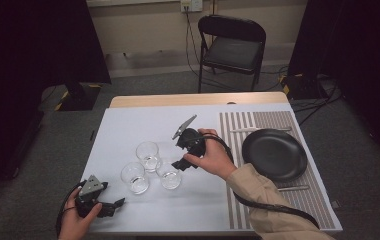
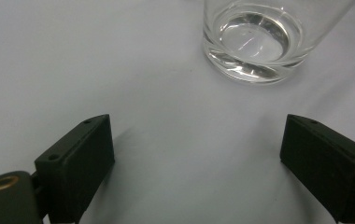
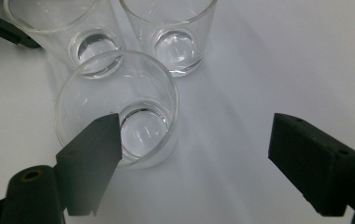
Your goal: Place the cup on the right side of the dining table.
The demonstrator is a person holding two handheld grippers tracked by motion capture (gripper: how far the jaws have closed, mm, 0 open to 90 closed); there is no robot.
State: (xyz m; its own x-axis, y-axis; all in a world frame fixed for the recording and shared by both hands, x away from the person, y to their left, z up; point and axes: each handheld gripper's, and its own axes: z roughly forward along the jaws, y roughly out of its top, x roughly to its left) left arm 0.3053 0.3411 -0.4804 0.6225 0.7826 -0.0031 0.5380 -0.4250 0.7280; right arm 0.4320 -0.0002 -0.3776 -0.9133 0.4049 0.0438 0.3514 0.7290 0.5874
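Angling down beside the nearest glass [image 1: 170, 176], the right tongs [image 1: 184, 163] gape wide, empty; left tongs [image 1: 112, 206] likewise.

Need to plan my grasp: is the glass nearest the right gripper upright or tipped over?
Upright. The nearest glass stands on its base on the white table, open rim up, like the two glasses behind it.

Grey carpet floor [image 1: 143, 85]; black folding chair [image 1: 232, 49], black curtains [image 1: 33, 45]
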